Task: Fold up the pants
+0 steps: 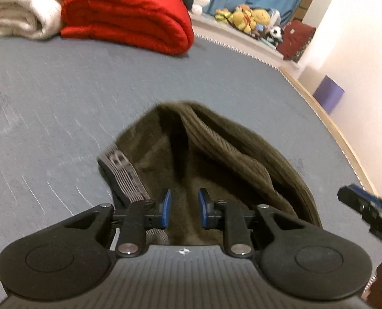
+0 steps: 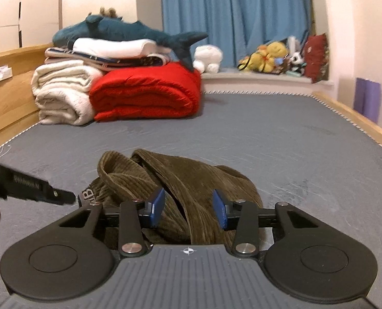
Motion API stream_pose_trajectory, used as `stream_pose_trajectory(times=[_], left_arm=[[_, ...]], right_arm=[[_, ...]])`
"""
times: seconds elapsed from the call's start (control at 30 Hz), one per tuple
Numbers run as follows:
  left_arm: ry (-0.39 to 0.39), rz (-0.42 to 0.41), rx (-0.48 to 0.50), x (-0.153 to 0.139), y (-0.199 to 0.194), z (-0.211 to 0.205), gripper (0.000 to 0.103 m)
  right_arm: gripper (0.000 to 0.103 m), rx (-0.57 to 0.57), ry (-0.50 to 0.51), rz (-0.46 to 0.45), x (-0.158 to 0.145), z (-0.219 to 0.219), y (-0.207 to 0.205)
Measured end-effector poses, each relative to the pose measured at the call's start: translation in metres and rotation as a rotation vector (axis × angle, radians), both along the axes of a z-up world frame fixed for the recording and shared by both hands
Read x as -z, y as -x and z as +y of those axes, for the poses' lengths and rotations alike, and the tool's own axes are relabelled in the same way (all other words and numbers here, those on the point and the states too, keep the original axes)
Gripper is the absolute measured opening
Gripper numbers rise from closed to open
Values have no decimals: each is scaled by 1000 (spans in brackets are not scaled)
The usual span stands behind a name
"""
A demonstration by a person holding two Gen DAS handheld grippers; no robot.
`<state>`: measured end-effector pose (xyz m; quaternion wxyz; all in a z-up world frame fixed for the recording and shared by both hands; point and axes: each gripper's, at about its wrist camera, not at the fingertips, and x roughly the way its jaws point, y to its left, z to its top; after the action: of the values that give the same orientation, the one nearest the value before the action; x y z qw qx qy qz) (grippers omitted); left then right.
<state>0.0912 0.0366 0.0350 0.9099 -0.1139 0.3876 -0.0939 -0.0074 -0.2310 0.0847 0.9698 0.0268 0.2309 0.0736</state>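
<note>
Olive-brown corduroy pants [image 1: 216, 154] lie in a crumpled heap on the grey-blue mattress [image 1: 62, 90], with a grey striped waistband [image 1: 125, 172] at their left. My left gripper [image 1: 183, 208] is open just over the heap, nothing between its blue pads. My right gripper [image 2: 188, 207] is open too, hovering over the same pants [image 2: 185, 180], with cloth lying between the pads but not pinched. Each gripper shows in the other's view: the right gripper at the right edge [image 1: 366, 206], the left gripper at the left edge [image 2: 31, 185].
A folded red quilt [image 2: 147, 95] and rolled white blanket [image 2: 62, 92] sit at the mattress's far end, topped with folded linens and a plush shark [image 2: 129, 31]. A wooden bed frame [image 2: 355, 118] runs along the right. Soft toys [image 2: 270, 56] line the sill under blue curtains.
</note>
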Motion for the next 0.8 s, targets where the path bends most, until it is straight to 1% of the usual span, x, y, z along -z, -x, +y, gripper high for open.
stream_pose_trajectory(times=[0.07, 0.1, 0.13, 0.17, 0.2, 0.27, 0.37, 0.47, 0.57, 0.6, 0.63, 0.67, 0.7, 0.73, 0.8], left_arm=[[1, -23, -21, -5, -4, 8, 24], [2, -25, -32, -6, -6, 13, 24], [6, -22, -43, -8, -8, 16, 24], [13, -12, -53, -8, -10, 19, 24], [17, -6, -59, -6, -10, 22, 24], [20, -2, -68, -6, -12, 26, 25], [34, 6, -76, -6, -10, 36, 27], [49, 2, -84, -11, -13, 44, 28], [46, -2, -95, -12, -15, 49, 28], [51, -1, -97, -13, -15, 50, 28], [54, -1, -97, -14, -15, 51, 28], [53, -3, -97, -15, -15, 52, 28], [54, -5, -97, -15, -15, 52, 28], [57, -5, -96, -16, -15, 53, 28], [56, -7, -95, -16, -14, 53, 28]], right_arm=[[47, -19, 31, 29, -12, 6, -20], [52, -30, 67, 34, -18, 13, -34], [61, -49, 92, 34, -21, 19, -46], [65, -68, 115, 39, -23, 25, -60], [71, -76, 130, 45, -23, 32, -74], [72, -88, 152, 67, -16, 44, -100], [72, -117, 189, 133, 4, 65, -133], [72, -141, 260, 204, 27, 89, -159], [70, -158, 331, 217, 37, 107, -173], [64, -157, 347, 216, 39, 110, -176], [46, -154, 357, 216, 40, 110, -179], [33, -153, 364, 225, 40, 111, -183], [9, -151, 363, 244, 39, 109, -186], [9, -152, 349, 251, 37, 105, -187], [8, -148, 333, 217, 26, 94, -181]])
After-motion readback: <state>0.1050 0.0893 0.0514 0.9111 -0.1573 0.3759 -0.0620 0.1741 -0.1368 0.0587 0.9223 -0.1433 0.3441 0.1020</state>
